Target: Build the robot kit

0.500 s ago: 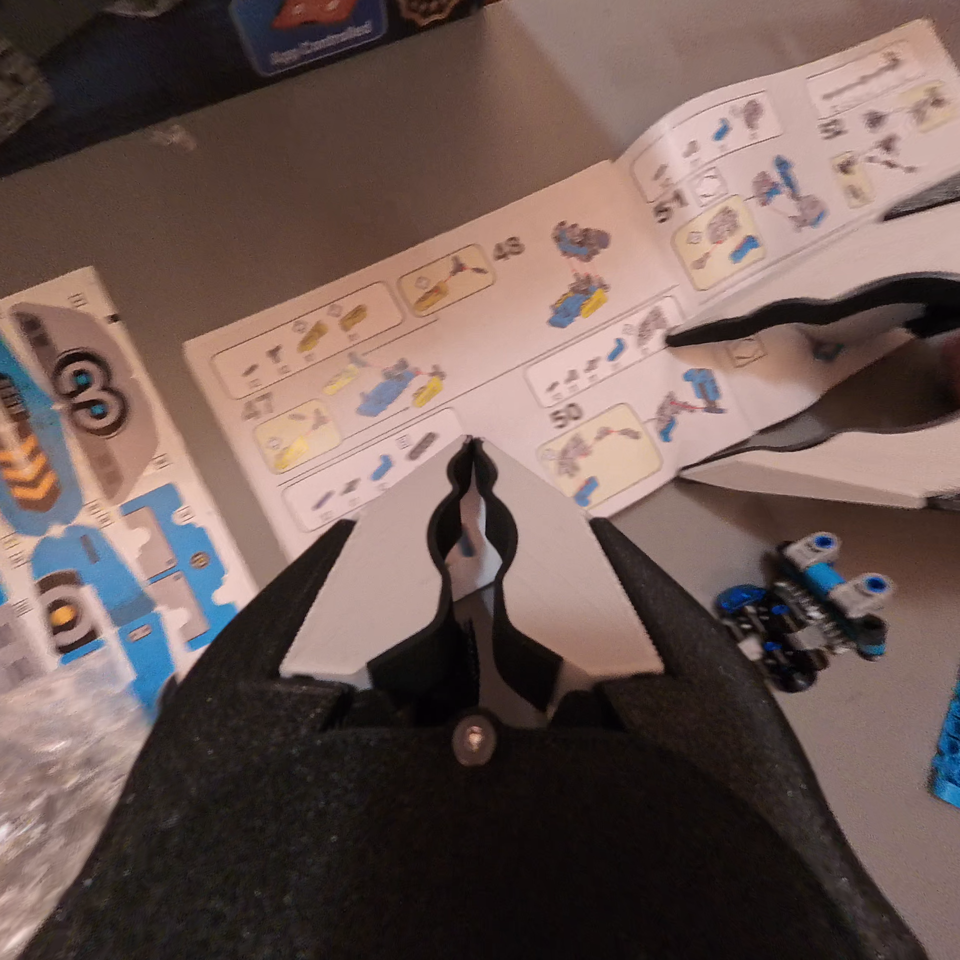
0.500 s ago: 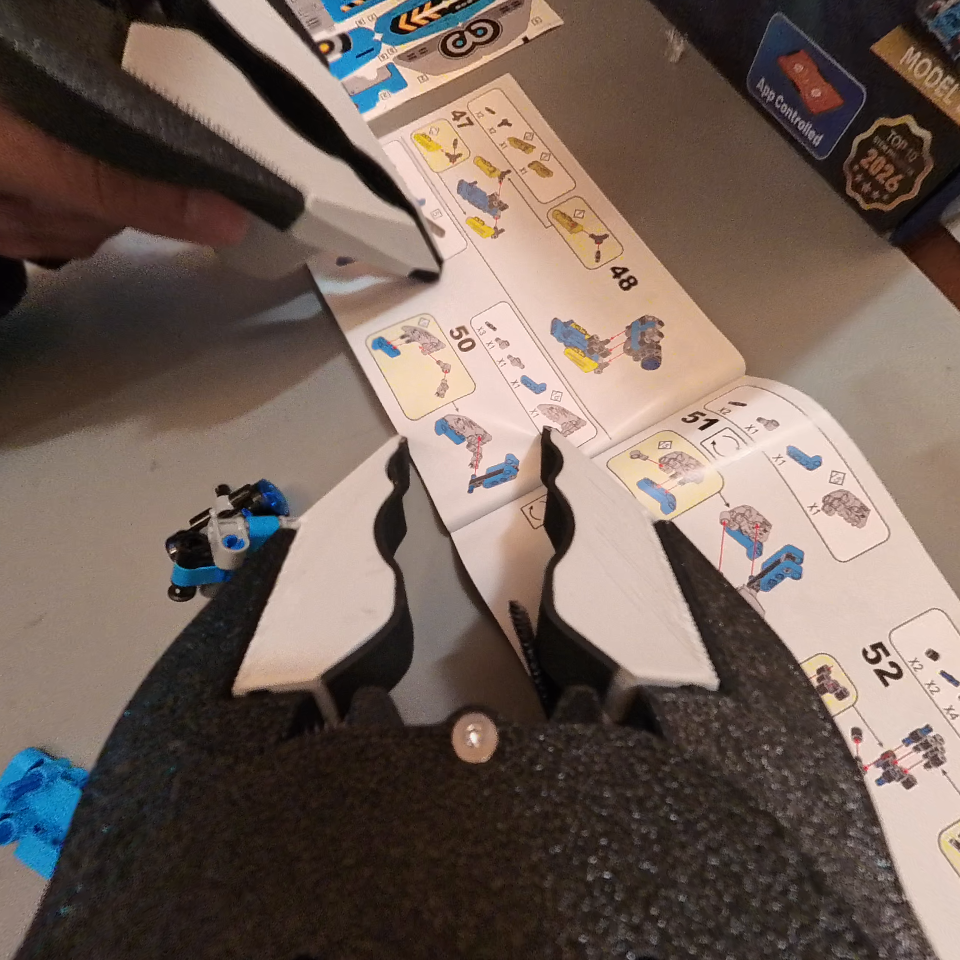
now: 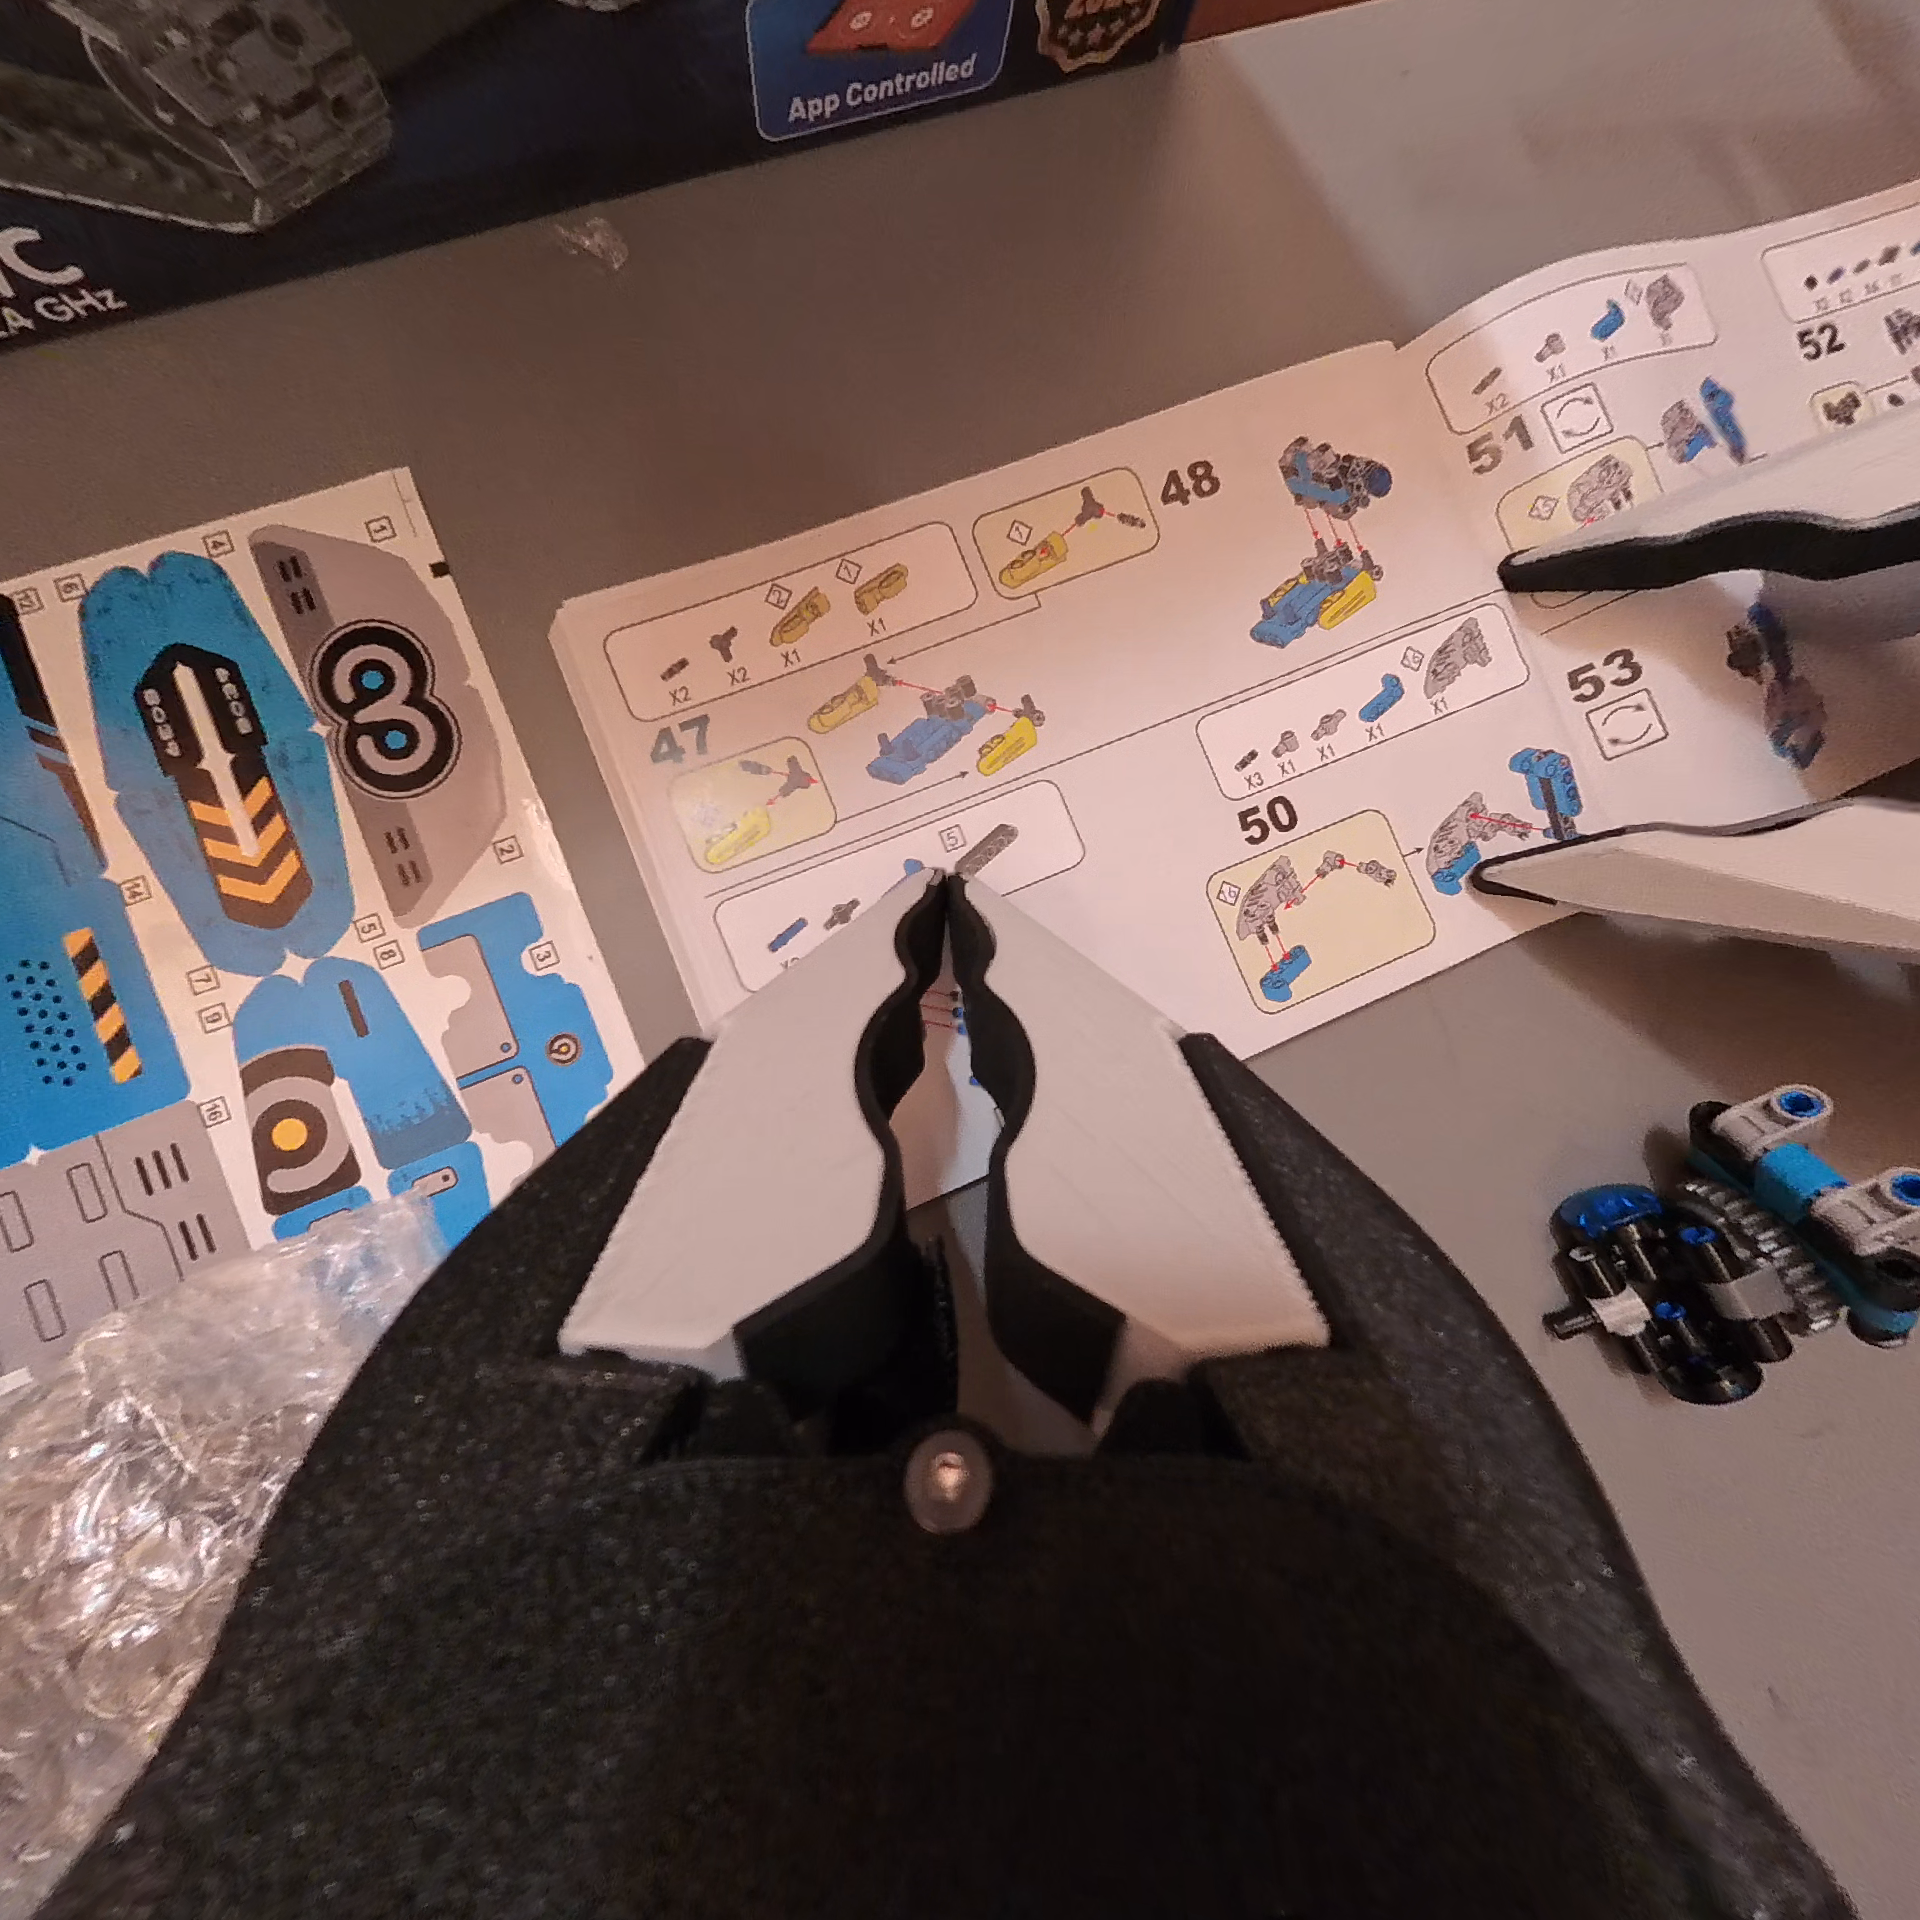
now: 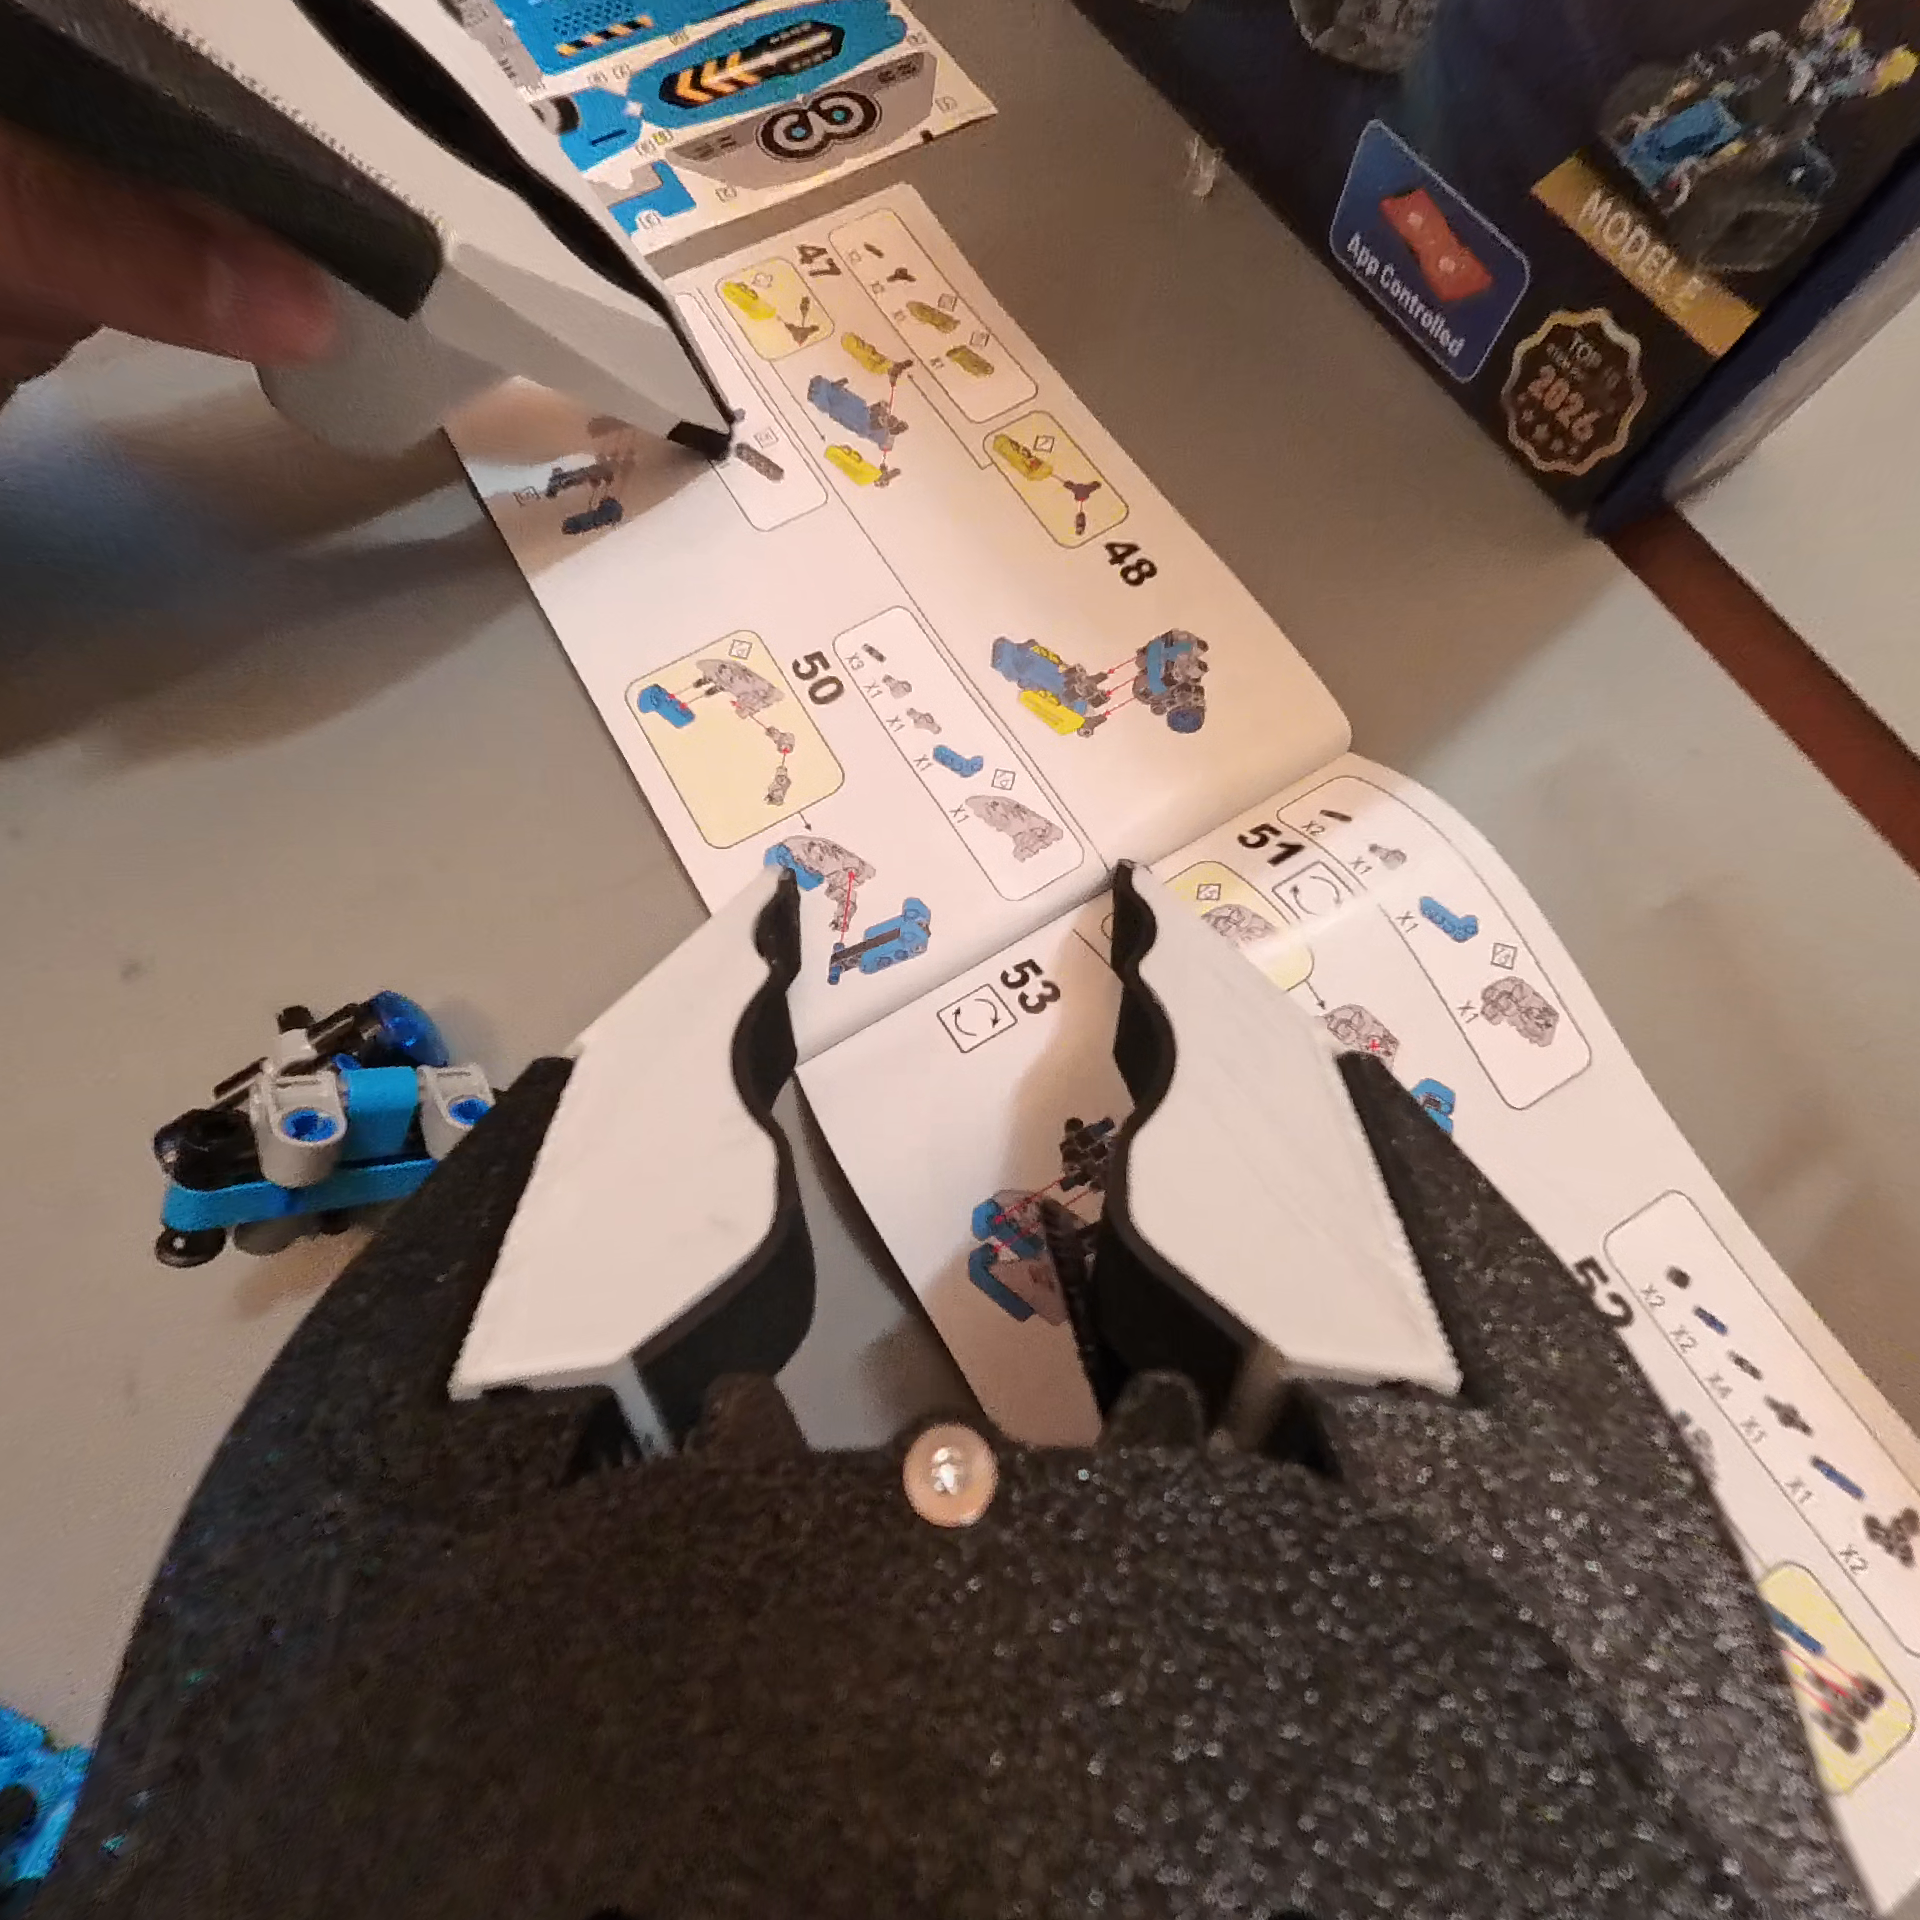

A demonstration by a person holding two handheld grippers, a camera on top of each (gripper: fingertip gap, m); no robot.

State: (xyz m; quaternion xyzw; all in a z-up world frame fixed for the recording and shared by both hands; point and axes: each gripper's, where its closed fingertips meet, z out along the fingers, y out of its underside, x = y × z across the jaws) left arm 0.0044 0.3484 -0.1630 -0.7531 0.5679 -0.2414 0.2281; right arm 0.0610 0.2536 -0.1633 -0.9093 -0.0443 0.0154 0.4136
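An open instruction booklet (image 3: 1143, 623) lies flat on the grey table (image 3: 935, 343). My left gripper (image 3: 945, 883) is shut and empty, with its tips down on the near edge of the booklet's left page. It also shows at the upper left of the right wrist view (image 4: 707, 436), held by a hand. My right gripper (image 4: 956, 883) is open over the booklet's fold (image 4: 935, 623), and a loose page (image 4: 935, 1143) curls up between its fingers. The open right gripper also shows at the right edge of the left wrist view (image 3: 1496, 727).
A small blue, grey and black brick assembly (image 3: 1745, 1247) sits on the table near the booklet (image 4: 312, 1122). A sticker sheet (image 3: 260, 831) and a crumpled clear bag (image 3: 125, 1507) lie to the left. A dark box (image 4: 1558, 260) stands at the back. Blue pieces (image 4: 31, 1787) lie nearby. Across from one pair of fingers to the other is roughly 12 cm.
My right gripper's jaws have opened a little wider. My left gripper's tips have shifted slightly along the left page, still shut.
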